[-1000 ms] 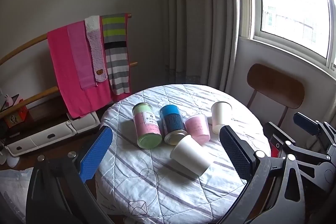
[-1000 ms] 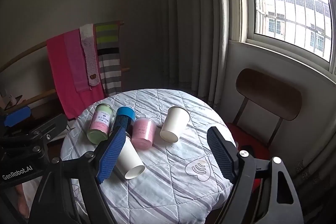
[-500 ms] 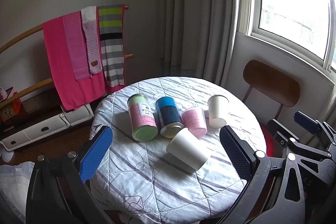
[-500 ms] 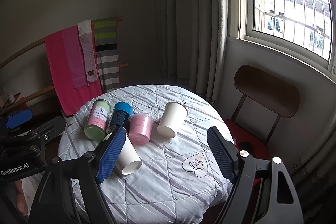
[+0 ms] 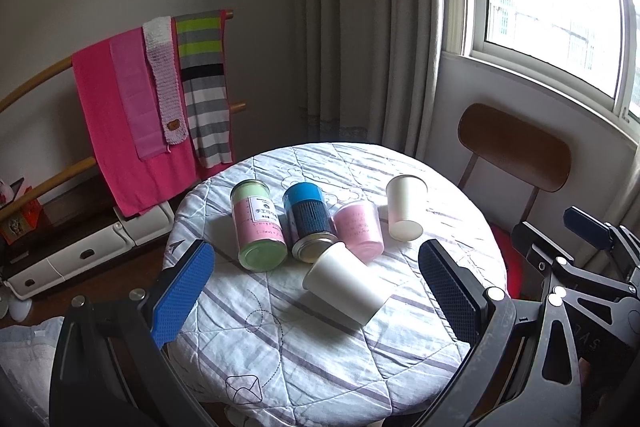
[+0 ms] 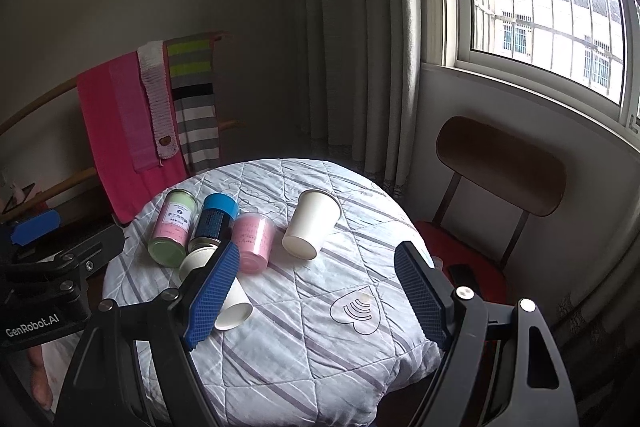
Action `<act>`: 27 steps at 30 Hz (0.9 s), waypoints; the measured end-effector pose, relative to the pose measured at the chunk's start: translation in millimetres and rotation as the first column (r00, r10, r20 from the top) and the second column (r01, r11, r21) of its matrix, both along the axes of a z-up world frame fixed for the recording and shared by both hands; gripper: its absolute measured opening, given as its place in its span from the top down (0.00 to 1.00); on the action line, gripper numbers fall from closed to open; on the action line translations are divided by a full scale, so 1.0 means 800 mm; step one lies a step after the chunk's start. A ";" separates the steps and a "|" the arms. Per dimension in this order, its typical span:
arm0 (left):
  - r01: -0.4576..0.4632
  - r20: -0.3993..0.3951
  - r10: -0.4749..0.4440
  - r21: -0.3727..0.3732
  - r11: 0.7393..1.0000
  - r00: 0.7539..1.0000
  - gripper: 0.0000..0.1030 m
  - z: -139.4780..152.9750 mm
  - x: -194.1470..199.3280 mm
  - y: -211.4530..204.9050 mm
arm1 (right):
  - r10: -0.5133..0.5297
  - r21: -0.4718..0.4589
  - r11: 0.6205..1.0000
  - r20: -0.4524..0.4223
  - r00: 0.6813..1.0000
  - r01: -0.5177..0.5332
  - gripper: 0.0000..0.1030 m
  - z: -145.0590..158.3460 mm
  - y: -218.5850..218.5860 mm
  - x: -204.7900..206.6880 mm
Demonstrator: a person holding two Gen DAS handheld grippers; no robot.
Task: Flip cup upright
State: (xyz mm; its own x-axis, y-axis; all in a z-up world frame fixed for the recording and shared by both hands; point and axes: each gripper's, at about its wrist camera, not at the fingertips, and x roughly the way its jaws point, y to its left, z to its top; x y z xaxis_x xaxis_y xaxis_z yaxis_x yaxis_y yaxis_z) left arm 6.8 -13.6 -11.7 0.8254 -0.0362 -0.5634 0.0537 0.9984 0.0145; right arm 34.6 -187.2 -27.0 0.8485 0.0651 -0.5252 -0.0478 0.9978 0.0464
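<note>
Two white paper cups lie on their sides on a round quilted table (image 5: pixel 320 359). The near cup (image 5: pixel 346 285) lies at the front middle, and my right finger partly hides it in the right wrist view (image 6: pixel 234 311). The far cup (image 5: pixel 404 209) lies to the right (image 6: pixel 312 225). A pink cup (image 5: pixel 360 231) lies between them. My left gripper (image 5: pixel 316 289) is open and empty, held above the table's near side. My right gripper (image 6: pixel 316 291) is open and empty, also short of the cups.
A green-lidded pink jar (image 5: pixel 258 227) and a blue-capped can (image 5: pixel 310 221) lie on their sides left of the pink cup. A wooden chair (image 5: pixel 516 147) stands right of the table under the window. A rack with pink and striped towels (image 5: pixel 152 99) stands behind on the left.
Both grippers have pulled back and risen a little, so the table and cups sit lower and farther in view. The cups have not moved.
</note>
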 end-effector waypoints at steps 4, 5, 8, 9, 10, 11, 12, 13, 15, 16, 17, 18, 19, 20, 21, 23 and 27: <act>-0.003 0.002 0.003 0.001 1.000 1.000 0.00 0.001 0.002 -0.003 | 0.001 0.002 1.000 -0.005 1.000 -0.001 0.21 -0.002 -0.002 0.003; -0.004 0.001 0.004 0.002 1.000 1.000 0.00 0.001 0.003 -0.004 | 0.001 0.002 1.000 -0.005 1.000 -0.001 0.21 -0.003 -0.003 0.004; -0.005 0.003 0.005 0.001 1.000 1.000 0.00 0.000 0.005 -0.004 | 0.004 0.003 1.000 -0.006 1.000 -0.004 0.21 -0.005 -0.005 0.006; -0.004 0.002 0.004 0.001 1.000 1.000 0.00 0.000 0.005 -0.004 | 0.006 0.004 1.000 -0.008 1.000 -0.006 0.21 -0.006 -0.005 0.007; -0.005 0.000 0.005 0.002 1.000 1.000 0.00 0.000 0.006 -0.004 | 0.008 0.005 1.000 -0.009 1.000 -0.008 0.21 -0.006 -0.005 0.008; -0.005 -0.001 0.005 0.004 1.000 1.000 0.00 -0.001 0.006 -0.004 | 0.008 0.006 1.000 -0.009 1.000 -0.008 0.21 -0.007 -0.006 0.009; -0.006 -0.002 0.006 0.005 1.000 1.000 0.00 -0.001 0.006 -0.003 | 0.010 0.006 1.000 -0.009 1.000 -0.010 0.21 -0.007 -0.005 0.009; -0.008 -0.004 0.008 0.005 1.000 1.000 0.00 0.000 0.007 -0.004 | 0.012 0.006 1.000 -0.010 1.000 -0.012 0.21 -0.007 -0.005 0.009; -0.009 -0.009 0.009 0.007 1.000 1.000 0.00 -0.002 0.010 -0.002 | 0.015 0.006 1.000 -0.014 1.000 -0.015 0.21 -0.008 -0.004 0.012; -0.011 -0.010 0.011 0.007 1.000 1.000 0.00 -0.002 0.010 -0.002 | 0.017 0.005 1.000 -0.015 1.000 -0.017 0.21 -0.009 -0.003 0.013; -0.012 -0.011 0.012 0.008 1.000 1.000 0.00 -0.002 0.011 -0.002 | 0.018 0.004 1.000 -0.017 1.000 -0.018 0.21 -0.009 -0.003 0.013; -0.009 -0.012 0.010 0.009 1.000 1.000 0.00 -0.002 0.011 -0.002 | 0.021 0.003 1.000 -0.021 1.000 -0.021 0.21 -0.010 -0.002 0.014; -0.010 -0.012 0.010 0.010 1.000 1.000 0.00 -0.002 0.013 -0.002 | 0.023 0.002 1.000 -0.023 0.999 -0.023 0.21 -0.010 -0.001 0.016; -0.010 -0.013 0.010 0.010 1.000 1.000 0.00 -0.002 0.013 -0.002 | 0.023 0.000 1.000 -0.024 0.999 -0.023 0.21 -0.011 0.000 0.016; -0.010 -0.014 0.010 0.011 1.000 1.000 0.00 -0.002 0.013 -0.002 | 0.024 -0.002 1.000 -0.027 0.999 -0.024 0.21 -0.011 0.000 0.017; -0.010 -0.013 0.010 0.010 1.000 1.000 0.00 -0.003 0.014 -0.001 | 0.027 -0.003 1.000 -0.032 0.999 -0.027 0.21 -0.012 0.001 0.020; -0.010 -0.019 0.011 0.011 1.000 1.000 0.00 -0.005 0.018 0.000 | 0.030 -0.007 1.000 -0.040 0.999 -0.030 0.21 -0.014 0.002 0.025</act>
